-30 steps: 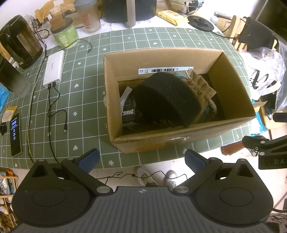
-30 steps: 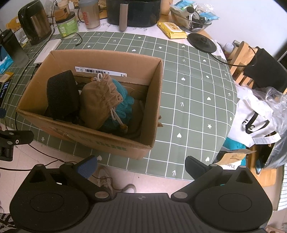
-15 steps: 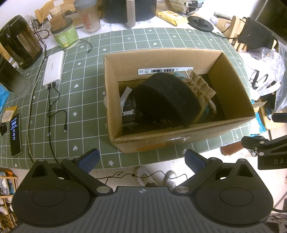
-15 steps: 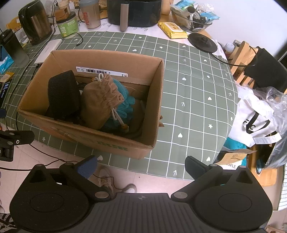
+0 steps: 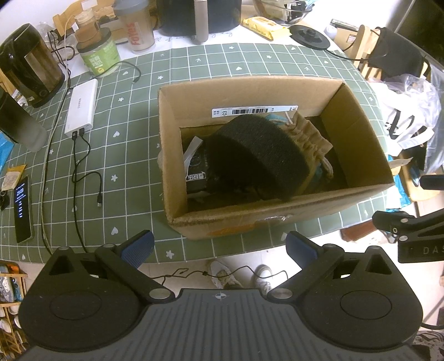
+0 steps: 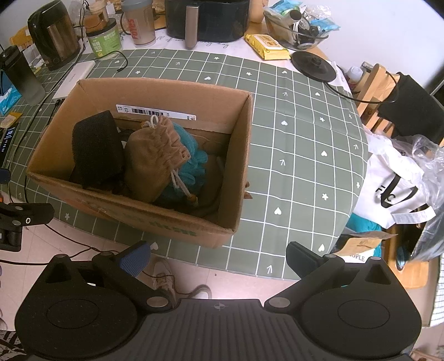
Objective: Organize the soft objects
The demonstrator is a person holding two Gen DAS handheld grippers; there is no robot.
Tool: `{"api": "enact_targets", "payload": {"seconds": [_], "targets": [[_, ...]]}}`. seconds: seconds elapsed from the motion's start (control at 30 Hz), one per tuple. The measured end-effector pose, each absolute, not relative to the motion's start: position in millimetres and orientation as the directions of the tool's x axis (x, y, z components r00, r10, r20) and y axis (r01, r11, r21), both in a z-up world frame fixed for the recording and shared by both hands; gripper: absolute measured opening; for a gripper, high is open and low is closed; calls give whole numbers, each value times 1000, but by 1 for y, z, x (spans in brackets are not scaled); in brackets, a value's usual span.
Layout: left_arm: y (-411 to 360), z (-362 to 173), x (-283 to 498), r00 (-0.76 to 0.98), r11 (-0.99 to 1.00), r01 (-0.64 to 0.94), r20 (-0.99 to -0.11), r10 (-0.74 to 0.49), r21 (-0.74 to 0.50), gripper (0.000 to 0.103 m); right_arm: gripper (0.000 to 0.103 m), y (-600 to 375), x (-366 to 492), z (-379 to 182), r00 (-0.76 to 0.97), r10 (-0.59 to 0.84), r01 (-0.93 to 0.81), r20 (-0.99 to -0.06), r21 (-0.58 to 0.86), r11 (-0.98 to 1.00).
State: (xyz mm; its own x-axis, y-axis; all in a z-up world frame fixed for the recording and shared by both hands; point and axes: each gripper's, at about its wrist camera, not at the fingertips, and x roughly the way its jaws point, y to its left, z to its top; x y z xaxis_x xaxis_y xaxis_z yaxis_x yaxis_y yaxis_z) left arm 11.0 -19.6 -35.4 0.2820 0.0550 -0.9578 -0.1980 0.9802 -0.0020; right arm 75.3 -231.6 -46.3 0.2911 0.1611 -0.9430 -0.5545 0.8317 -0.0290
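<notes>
Counter (image 6: 305, 144), green grid-patterned cover; pale tiled floor (image 6: 69, 258) below; wooden chair (image 6: 371, 83), possibly draped with dark cloth; white wall (image 6: 374, 25).

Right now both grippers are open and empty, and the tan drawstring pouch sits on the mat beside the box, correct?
Not quite. The tan drawstring pouch lies inside the cardboard box, against the black foam, as the right wrist view shows. Left gripper and right gripper are open and empty.

Matt cardboard box (image 6: 230, 166), porous foam (image 5: 263, 155)

The right gripper (image 6: 217, 257) has eased slightly closer to the cardboard box (image 6: 177, 225); nothing else moved.
</notes>
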Motion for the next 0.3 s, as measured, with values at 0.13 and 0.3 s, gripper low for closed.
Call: {"api": "enact_targets", "payload": {"seconds": [0.13, 0.3], "targets": [[-20, -37, 14, 277, 979, -202, -959, 58, 1, 103, 103, -231, 76, -47, 289, 161, -555, -943, -28, 832], [-17, -35, 14, 291, 976, -219, -955, 55, -11, 103, 103, -230, 81, -49, 280, 160, -558, -946, -25, 830]]}}
